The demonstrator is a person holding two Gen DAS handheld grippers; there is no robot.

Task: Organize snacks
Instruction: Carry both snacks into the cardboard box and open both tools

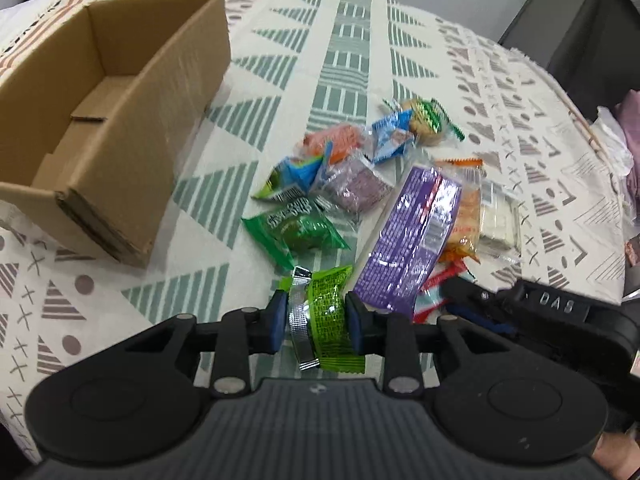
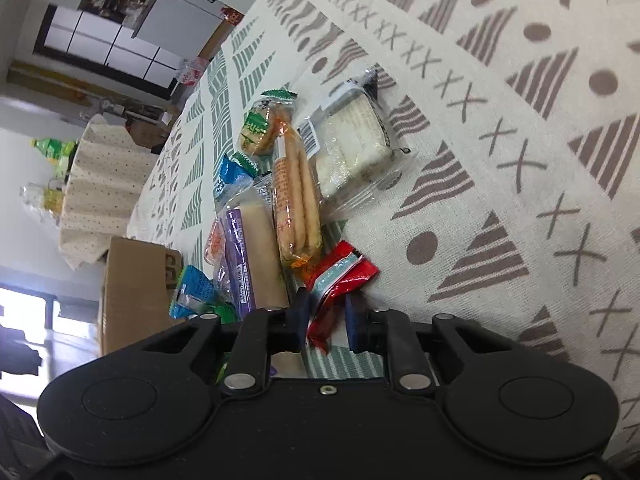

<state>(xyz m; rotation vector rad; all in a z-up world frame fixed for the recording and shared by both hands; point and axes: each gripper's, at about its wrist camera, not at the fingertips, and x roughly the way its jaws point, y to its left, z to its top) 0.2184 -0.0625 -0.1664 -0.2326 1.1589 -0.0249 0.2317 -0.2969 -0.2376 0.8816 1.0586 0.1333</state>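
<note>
My left gripper (image 1: 318, 320) is shut on a light green snack packet (image 1: 326, 312) with a silver sealed edge, at the near end of the snack pile. Beside it lies a purple packet (image 1: 412, 240), with a dark green packet (image 1: 298, 228) further ahead. The open cardboard box (image 1: 132, 128) stands to the left with nothing visible inside. My right gripper (image 2: 328, 320) is shut on a red packet (image 2: 340, 280) lying on the patterned cloth (image 2: 520, 120). Past it lie an orange cracker packet (image 2: 296, 200), a white wafer packet (image 2: 352, 140) and the purple packet (image 2: 240, 256).
Several more snacks lie ahead in the left wrist view: blue packet (image 1: 390, 136), pink one (image 1: 336, 140), round biscuit in green wrap (image 1: 424, 120). The other gripper's black body (image 1: 552, 312) sits close at the right. The cardboard box (image 2: 136, 280) appears at the left of the right wrist view.
</note>
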